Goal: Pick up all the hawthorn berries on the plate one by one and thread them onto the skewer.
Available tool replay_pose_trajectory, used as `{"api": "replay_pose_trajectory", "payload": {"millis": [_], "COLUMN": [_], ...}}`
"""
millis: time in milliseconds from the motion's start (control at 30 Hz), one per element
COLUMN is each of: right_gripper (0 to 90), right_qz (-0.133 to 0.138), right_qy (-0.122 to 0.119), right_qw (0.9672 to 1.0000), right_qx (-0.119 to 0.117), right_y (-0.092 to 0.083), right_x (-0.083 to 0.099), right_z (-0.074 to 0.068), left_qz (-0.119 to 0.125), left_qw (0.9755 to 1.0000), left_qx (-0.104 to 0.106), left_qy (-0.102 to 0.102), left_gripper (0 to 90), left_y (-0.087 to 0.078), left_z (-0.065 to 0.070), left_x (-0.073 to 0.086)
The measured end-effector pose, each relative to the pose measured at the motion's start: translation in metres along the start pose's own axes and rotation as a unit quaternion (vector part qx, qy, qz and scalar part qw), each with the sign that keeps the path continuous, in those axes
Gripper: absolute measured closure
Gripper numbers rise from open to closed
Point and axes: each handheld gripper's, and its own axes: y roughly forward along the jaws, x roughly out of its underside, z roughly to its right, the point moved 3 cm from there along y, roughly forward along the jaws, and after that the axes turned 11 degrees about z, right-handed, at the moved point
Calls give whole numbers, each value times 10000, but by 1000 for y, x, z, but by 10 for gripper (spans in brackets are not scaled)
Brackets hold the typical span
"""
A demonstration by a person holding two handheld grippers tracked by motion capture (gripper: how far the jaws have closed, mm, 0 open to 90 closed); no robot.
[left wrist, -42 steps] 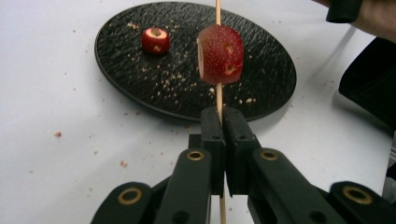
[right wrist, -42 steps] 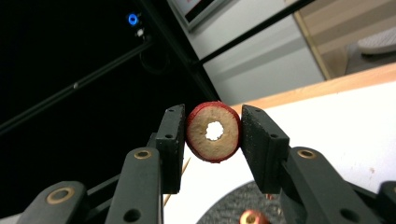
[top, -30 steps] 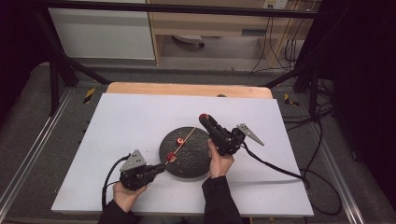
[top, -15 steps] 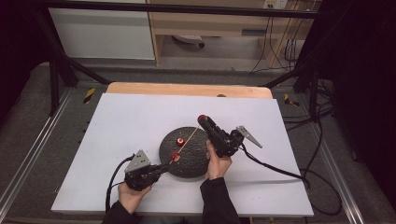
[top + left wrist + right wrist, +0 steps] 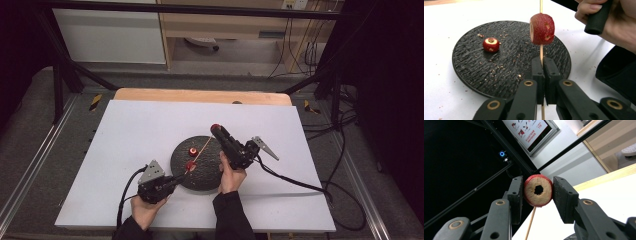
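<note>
A thin wooden skewer [image 5: 201, 151] slants over the black round plate [image 5: 210, 175]. My left gripper [image 5: 180, 176] is shut on its lower end, and its jaws [image 5: 542, 66] pinch the stick just below a red cored fruit [image 5: 542, 29] threaded on it, also seen as the threaded fruit [image 5: 190, 165]. A second small red fruit [image 5: 491, 44] lies loose on the plate [image 5: 474, 72]. My right gripper [image 5: 216, 130] is shut on another cored red fruit [image 5: 538, 190] at the skewer's far end, hole facing the camera, with the skewer [image 5: 531, 222] showing below it.
The plate sits mid-front on a white tabletop [image 5: 140, 130], with crumbs scattered on it. A person's hand [image 5: 614, 27] holding the right gripper is close on the right in the left gripper view. Cables [image 5: 295, 182] trail off to the right.
The left hand has shifted slightly toward the plate with the skewer. The right gripper has kept still with its fruit.
</note>
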Motion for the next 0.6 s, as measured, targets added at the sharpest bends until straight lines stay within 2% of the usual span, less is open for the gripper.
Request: {"api": "replay_pose_trajectory", "payload": {"millis": [233, 600], "right_gripper": [618, 618], "right_qz": [75, -164], "right_qy": [-8, 32], "right_qw": [10000, 9999], "right_qx": [40, 19], "right_y": [0, -6], "right_x": [1, 18], "right_z": [0, 1], "left_qz": [104, 93], "left_qw": [9998, 9997], "left_qx": [-78, -107], "left_qy": [-121, -213], "left_gripper": [879, 878], "left_y": [4, 11], "left_z": [6, 2], "left_x": [-1, -5]}}
